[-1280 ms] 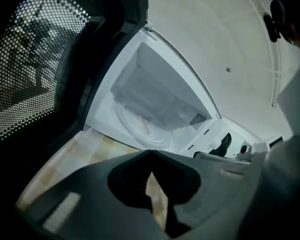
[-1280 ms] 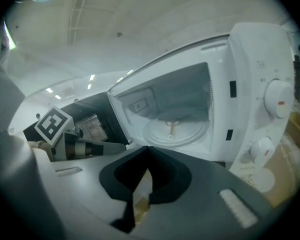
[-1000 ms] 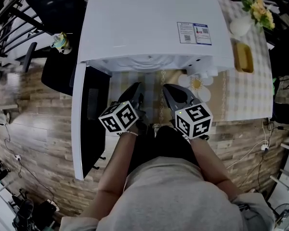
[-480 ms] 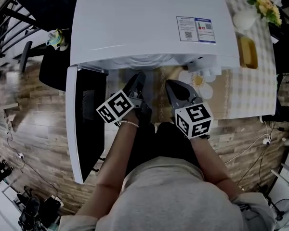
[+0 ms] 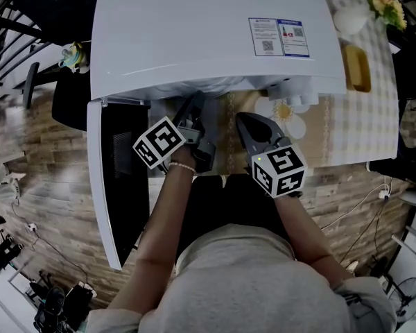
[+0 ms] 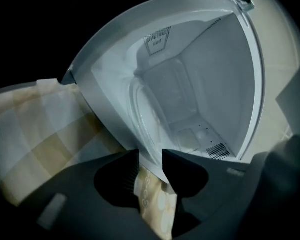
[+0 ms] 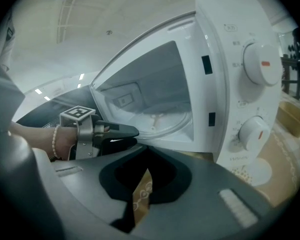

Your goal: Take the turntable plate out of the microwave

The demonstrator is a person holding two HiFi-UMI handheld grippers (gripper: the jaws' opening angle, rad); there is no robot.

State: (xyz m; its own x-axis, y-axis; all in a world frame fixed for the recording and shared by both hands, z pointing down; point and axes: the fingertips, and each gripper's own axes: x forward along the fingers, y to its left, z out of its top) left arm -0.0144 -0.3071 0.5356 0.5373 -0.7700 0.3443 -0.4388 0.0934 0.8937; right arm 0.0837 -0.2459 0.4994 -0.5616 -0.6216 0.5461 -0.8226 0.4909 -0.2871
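Microwave (image 5: 208,33): on table (image 5: 353,127), door (image 5: 121,179) open at left.
Plate (image 7: 157,121): inside microwave.
Left gripper (image 5: 193,106): at opening.
Right gripper (image 5: 244,121): right of it, before microwave.

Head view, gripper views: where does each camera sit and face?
Head view: on the head, facing steeply down on the microwave; forearms, left gripper, right gripper show.
Left gripper view: on that gripper, facing the plate inside; open jaws show.
Right gripper view: on that gripper, facing the microwave's front; shut jaws show.
All three share the microwave.

microwave (image 5: 208,26): white | door (image 5: 128,186): black, white frame | tablecloth (image 5: 360,127): beige-white check | floor (image 5: 48,179): brown wood planks | tray (image 5: 356,68): yellow
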